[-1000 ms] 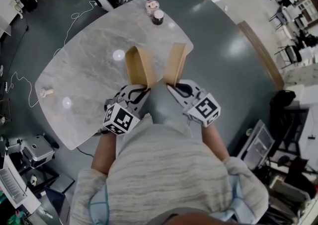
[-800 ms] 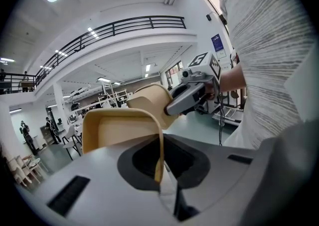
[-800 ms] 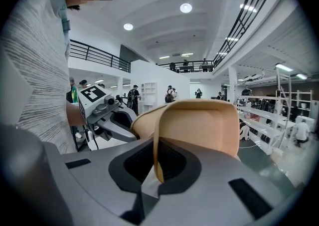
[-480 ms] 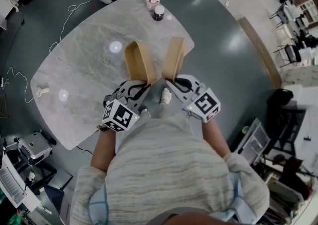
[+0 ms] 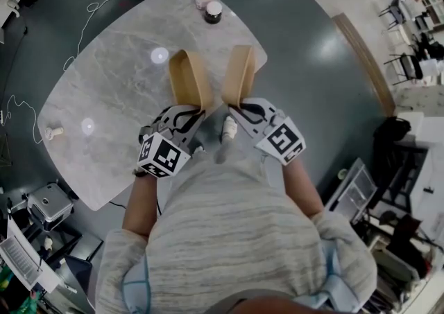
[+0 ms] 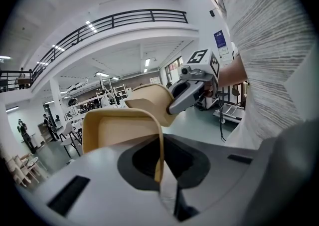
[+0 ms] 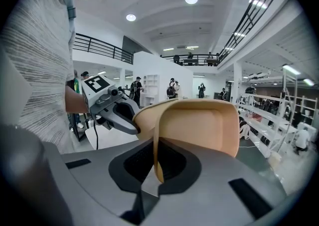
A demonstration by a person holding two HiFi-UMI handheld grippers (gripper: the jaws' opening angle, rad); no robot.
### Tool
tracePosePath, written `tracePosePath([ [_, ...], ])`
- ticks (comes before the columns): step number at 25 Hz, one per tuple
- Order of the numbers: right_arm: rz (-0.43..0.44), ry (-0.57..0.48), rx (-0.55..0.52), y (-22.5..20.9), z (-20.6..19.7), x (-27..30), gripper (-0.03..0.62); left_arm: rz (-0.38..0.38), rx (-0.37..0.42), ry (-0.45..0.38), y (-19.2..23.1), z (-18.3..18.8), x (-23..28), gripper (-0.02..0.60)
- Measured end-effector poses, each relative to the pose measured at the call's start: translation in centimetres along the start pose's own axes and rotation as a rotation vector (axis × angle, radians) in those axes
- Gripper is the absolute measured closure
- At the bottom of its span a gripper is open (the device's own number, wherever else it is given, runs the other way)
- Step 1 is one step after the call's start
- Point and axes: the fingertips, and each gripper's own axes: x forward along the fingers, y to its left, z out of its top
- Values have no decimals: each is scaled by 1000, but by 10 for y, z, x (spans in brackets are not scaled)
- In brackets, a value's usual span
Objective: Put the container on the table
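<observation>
**Two containers in the air, worktop below**

My left tongs (image 5: 196, 107) are closed on the thin rim of the left container (image 5: 184, 75). My right tongs (image 5: 236, 102) pinch the rim of the right container (image 5: 240, 71) the same way. In both gripper views the rim runs straight down into the throat of the jaws, so each grip is narrow and edge-on. The two tan containers stand side by side, tipped up on edge with a gap between them. From the head view they hang over the near part of the marble worktop (image 5: 114, 87). I judge that neither one rests on it yet.

To set them down well, I should roll my wrists so the bases turn flat toward the stone before I lower. An edge pinch gives little hold against twisting, so a slow descent suits it. I should let go only once a base sits fully on the surface.

The ground ahead looks free. The two jars (image 5: 208, 3) stand at the far end, and a small white piece (image 5: 53, 130) lies well off to the left. I would land inboard of the near edge, one container at a time.
</observation>
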Motion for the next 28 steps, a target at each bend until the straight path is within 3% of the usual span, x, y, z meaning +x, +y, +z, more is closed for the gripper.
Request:
tracePosePath([
  [20,13,200,-103,-76,-62,56,588,-27,-33,145,25,-56,63,572],
  [28,39,233,-59,-94,-93,87,588,-31,-85,170,33,-72,81,572],
])
